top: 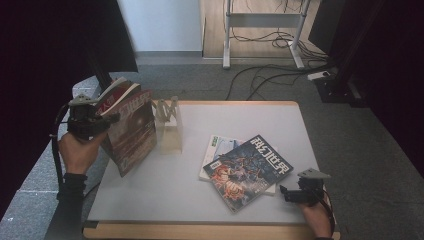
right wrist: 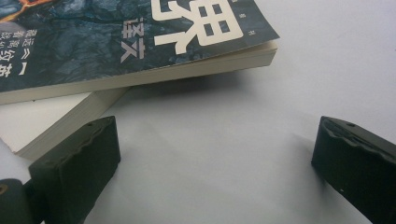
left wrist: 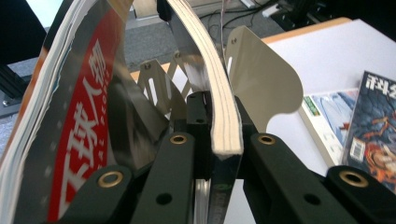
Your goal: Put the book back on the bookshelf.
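My left gripper (top: pixel 107 119) is raised over the table's left edge, shut on the edge of a brown-covered magazine (top: pixel 132 130) that stands nearly upright. In the left gripper view its cream page edge (left wrist: pixel 226 135) is pinched between the jaws. A red-covered magazine (left wrist: pixel 88 116) fans out at their left; I cannot tell whether it is pinched too. A white metal book rack (top: pixel 167 125) stands just right of them. My right gripper (top: pixel 287 192) rests open by the front right edge, its jaws (right wrist: pixel 215 158) empty, just short of a dark blue magazine (top: pixel 247 172) that lies on a white one (top: pixel 217 147).
The white table (top: pixel 150 195) has a wooden front rim. Beyond it lie grey carpet, loose cables (top: pixel 260 75) and the legs of a desk frame (top: pixel 227 45). Dark curtains hang at both sides.
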The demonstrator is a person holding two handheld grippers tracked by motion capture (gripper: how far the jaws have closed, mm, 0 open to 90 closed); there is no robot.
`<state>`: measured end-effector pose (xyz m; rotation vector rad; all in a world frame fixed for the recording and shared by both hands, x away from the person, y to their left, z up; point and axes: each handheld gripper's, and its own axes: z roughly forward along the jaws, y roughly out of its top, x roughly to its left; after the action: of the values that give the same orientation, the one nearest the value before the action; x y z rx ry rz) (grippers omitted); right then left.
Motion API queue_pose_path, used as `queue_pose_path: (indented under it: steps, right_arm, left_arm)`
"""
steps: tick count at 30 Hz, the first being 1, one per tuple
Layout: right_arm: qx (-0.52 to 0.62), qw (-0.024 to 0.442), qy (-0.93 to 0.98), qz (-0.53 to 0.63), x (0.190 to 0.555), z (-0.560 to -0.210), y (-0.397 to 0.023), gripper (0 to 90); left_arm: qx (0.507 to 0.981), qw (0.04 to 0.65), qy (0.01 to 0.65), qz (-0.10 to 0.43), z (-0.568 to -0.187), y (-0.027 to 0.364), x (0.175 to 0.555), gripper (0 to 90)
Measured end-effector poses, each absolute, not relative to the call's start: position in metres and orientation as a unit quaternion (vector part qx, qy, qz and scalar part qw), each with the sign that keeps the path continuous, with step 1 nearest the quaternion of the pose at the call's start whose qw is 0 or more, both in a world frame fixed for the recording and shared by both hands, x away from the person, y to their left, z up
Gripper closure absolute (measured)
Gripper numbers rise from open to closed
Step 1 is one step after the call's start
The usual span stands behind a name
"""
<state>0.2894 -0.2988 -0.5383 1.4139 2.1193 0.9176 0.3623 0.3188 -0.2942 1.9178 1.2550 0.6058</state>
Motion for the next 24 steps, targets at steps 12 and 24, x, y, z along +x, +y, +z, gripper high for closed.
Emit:
queue_pose_path:
  steps: [12, 24]
  right_arm:
    - [0.511, 0.215, 0.764, 0.331, 0.289, -0.538, -0.299, 0.4]
    - [0.51, 0.216, 0.764, 0.331, 0.289, -0.538, -0.299, 0.4]
  left_arm:
    - [0.733, 0.389, 0.494, 0.26, -0.305, 0.304, 0.39, 84.1]
    - [0.756, 0.371, 0.494, 0.216, -0.312, 0.315, 0.387, 82.4]
